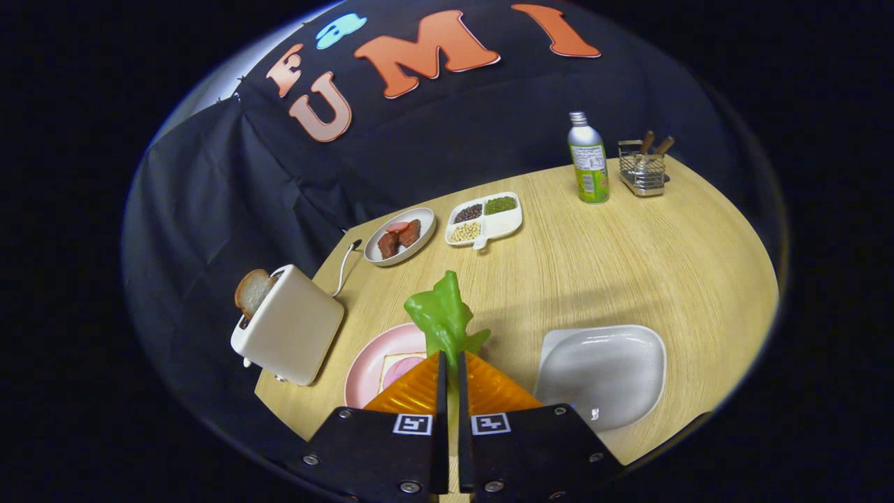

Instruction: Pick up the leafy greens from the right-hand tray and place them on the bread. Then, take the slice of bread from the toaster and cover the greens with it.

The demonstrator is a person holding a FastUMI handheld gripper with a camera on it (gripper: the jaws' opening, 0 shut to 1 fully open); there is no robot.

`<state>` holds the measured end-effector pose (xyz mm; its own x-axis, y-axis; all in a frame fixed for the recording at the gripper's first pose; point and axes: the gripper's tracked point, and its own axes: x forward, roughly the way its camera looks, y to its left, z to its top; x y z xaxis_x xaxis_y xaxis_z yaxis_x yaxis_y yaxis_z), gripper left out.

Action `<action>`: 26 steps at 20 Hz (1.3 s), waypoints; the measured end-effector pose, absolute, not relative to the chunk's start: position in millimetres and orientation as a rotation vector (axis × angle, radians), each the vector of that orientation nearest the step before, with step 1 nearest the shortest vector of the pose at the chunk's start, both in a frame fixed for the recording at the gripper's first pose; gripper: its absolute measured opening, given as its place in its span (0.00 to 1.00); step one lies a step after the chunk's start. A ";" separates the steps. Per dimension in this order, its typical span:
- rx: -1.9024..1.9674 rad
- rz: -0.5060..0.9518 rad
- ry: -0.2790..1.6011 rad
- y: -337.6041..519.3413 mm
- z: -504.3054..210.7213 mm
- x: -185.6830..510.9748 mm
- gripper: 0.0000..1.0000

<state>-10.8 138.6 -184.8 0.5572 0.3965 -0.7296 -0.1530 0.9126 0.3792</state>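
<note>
While the tool (450, 363) pinches the leafy greens (441, 314), its fingers half-hide the bread (394, 367).

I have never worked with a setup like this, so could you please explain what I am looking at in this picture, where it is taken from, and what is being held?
This is no robot arm: a person carries a handheld two-finger tool, and a fisheye camera riding on it looks forward along its fingers. The fingers are closed on a piece of bright green leafy greens, lifted above the round pink plate that carries a slice of bread with a pink slice on top.

On the light wooden table you also see a cream toaster with a slice of toast sticking out, an empty grey tray, a plate of meat pieces, a divided dish of beans, a green bottle and a wire utensil holder.
</note>
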 end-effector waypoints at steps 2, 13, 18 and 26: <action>0.265 0.362 0.936 152.2 -187.7 -14.3 0.06; 0.176 0.461 1.026 213.9 -226.1 -35.2 0.06; 0.095 0.503 1.069 230.2 -246.3 -50.0 0.10; 0.065 0.436 1.048 222.4 -253.6 -34.7 0.27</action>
<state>-34.7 222.4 -253.6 0.4226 0.3785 -0.8235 -0.3173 0.9129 0.2568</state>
